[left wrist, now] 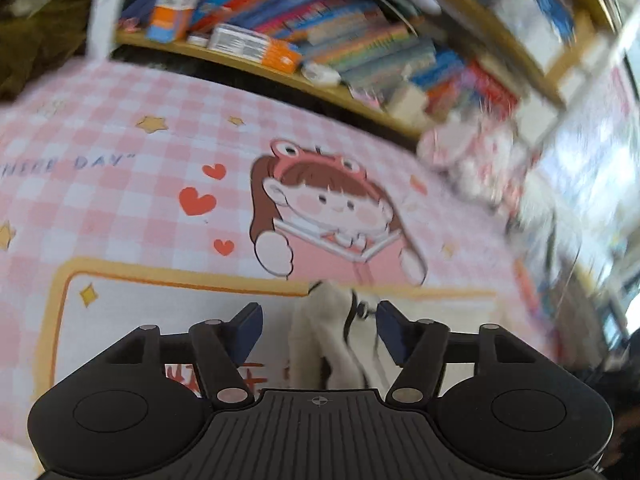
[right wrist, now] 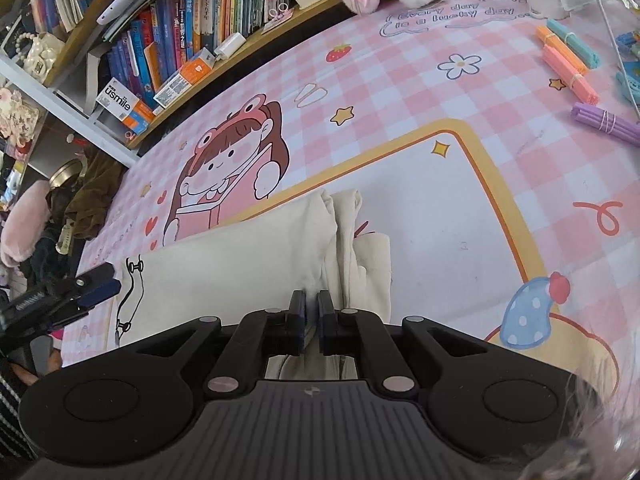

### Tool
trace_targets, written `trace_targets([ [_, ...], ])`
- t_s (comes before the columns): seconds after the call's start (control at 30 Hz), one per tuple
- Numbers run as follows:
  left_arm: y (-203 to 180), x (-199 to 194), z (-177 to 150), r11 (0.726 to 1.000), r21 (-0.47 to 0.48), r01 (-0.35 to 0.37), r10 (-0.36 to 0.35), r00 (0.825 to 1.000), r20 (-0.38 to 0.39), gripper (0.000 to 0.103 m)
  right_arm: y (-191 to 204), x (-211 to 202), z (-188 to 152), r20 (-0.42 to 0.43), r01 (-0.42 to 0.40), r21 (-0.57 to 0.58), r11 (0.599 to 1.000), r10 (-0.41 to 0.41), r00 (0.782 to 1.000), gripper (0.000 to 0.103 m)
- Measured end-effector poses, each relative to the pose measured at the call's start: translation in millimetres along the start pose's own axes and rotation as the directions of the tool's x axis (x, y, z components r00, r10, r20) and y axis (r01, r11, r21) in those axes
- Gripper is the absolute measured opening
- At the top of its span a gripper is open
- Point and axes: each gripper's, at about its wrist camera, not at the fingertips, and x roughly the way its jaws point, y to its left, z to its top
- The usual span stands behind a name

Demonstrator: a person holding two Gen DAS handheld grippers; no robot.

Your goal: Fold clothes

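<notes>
— Two grippers in view, so how do the jaws stand?

— On the right gripper they are pressed nearly together, pinching a bunched fold of the cream garment. On the left gripper they are spread wide, and a strip of the same cream cloth lies between them, touching neither pad as far as I can tell.

— Where does the garment lie?

— On the bench, over a pink checked mat, mostly inside its white panel with the yellow border. A black line drawing runs along the cloth's left edge, just beside the left gripper's tips in the right wrist view.

— Any containers?

— A wooden bookshelf along the far edge of the bench, packed with upright books — small boxes lie on its lower ledge.

— Anything readable?

— One box says "usmile". The mat reads "Every day is a lucky day" near the far edge. The left wrist view is blurred; its lettering ends in "DAY", the rest unclear.

— Anything else on the mat?

— Bundles of coloured sticks at the right, well apart from the garment.
</notes>
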Motion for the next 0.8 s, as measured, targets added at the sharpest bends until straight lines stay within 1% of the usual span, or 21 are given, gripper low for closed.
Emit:
trace_targets([
  [0.03, -1, 5, 1, 1.0, 0.009, 0.007, -0.006, 1.0, -0.023, 0.006, 2, 0, -1, 0.005, 0.01, -0.01, 1.0, -0.01, 1.0, 0.005],
  [0.07, -2, 4, 2, 0.999, 0.0, 0.032, -0.032, 0.999, -0.02, 0.003, 5, 0, -3, 0.011, 0.024, -0.028, 0.999, -0.024, 1.0, 0.004],
  [0.13, -5, -5, 4, 0.995, -0.02, 0.098, -0.097, 0.994, 0.045, 0.003, 13, 0, -6, 0.024, 0.058, -0.075, 0.995, -0.056, 0.998, 0.004],
  [0.17, -3, -6, 4, 0.994, -0.024, 0.109, -0.107, 0.993, 0.055, 0.003, 16, 0, -8, 0.032, 0.075, -0.1, 0.992, -0.072, 0.997, 0.004],
  [0.23, 7, 2, 3, 0.995, -0.046, 0.092, -0.091, 0.995, 0.03, 0.003, 20, 2, -11, 0.046, 0.097, -0.115, 0.989, -0.092, 0.995, 0.004],
  [0.3, 15, 10, 3, 0.995, -0.052, 0.089, -0.089, 0.996, 0.004, 0.007, 22, 3, -13, 0.06, 0.113, -0.103, 0.988, -0.107, 0.992, 0.004],
  [0.37, 22, 15, 4, 0.995, -0.057, 0.087, -0.088, 0.996, -0.014, 0.013, 26, 3, -16, 0.078, 0.141, -0.092, 0.986, -0.134, 0.988, 0.004],
  [0.43, 26, 11, 9, 0.994, -0.062, 0.091, -0.091, 0.996, -0.005, 0.014, 32, 4, -19, 0.1, 0.179, -0.074, 0.981, -0.171, 0.98, 0.004],
  [0.5, 30, 6, 15, 0.994, -0.039, 0.099, -0.1, 0.995, -0.019, 0.019, 40, 1, -24, 0.129, 0.208, -0.054, 0.977, -0.2, 0.971, 0.005],
  [0.53, 30, 4, 16, 0.996, -0.014, 0.092, -0.093, 0.995, -0.033, 0.03, 44, -1, -27, 0.144, 0.221, -0.043, 0.974, -0.213, 0.966, 0.005],
  [0.57, 29, 0, 17, 0.996, 0.011, 0.083, -0.083, 0.996, -0.045, 0.047, 48, -3, -30, 0.159, 0.234, -0.032, 0.972, -0.226, 0.961, 0.008],
  [0.6, 29, -4, 16, 0.997, 0.028, 0.076, -0.075, 0.996, -0.057, 0.057, 52, -4, -33, 0.174, 0.247, -0.021, 0.969, -0.24, 0.955, 0.013],
  [0.63, 30, -10, 14, 0.996, 0.038, 0.078, -0.075, 0.995, -0.064, 0.07, 56, -6, -35, 0.189, 0.259, -0.009, 0.966, -0.253, 0.949, 0.017],
  [0.67, 31, -16, 11, 0.995, 0.043, 0.092, -0.089, 0.994, -0.065, 0.076, 60, -8, -38, 0.203, 0.272, 0.002, 0.962, -0.266, 0.942, 0.031],
  [0.7, 32, -20, 7, 0.993, 0.041, 0.113, -0.11, 0.991, -0.071, 0.08, 64, -10, -41, 0.218, 0.283, 0.014, 0.959, -0.28, 0.935, 0.046],
  [0.73, 34, -22, 4, 0.991, 0.029, 0.132, -0.128, 0.988, -0.09, 0.084, 69, -13, -44, 0.232, 0.287, 0.024, 0.958, -0.285, 0.93, 0.05],
  [0.77, 35, -22, 1, 0.989, 0.012, 0.147, -0.145, 0.983, -0.113, 0.084, 72, -17, -48, 0.24, 0.282, 0.032, 0.959, -0.282, 0.929, 0.056],
  [0.8, 35, -21, -1, 0.988, -0.002, 0.156, -0.155, 0.979, -0.131, 0.084, 73, -20, -51, 0.242, 0.276, 0.04, 0.96, -0.277, 0.93, 0.064],
])
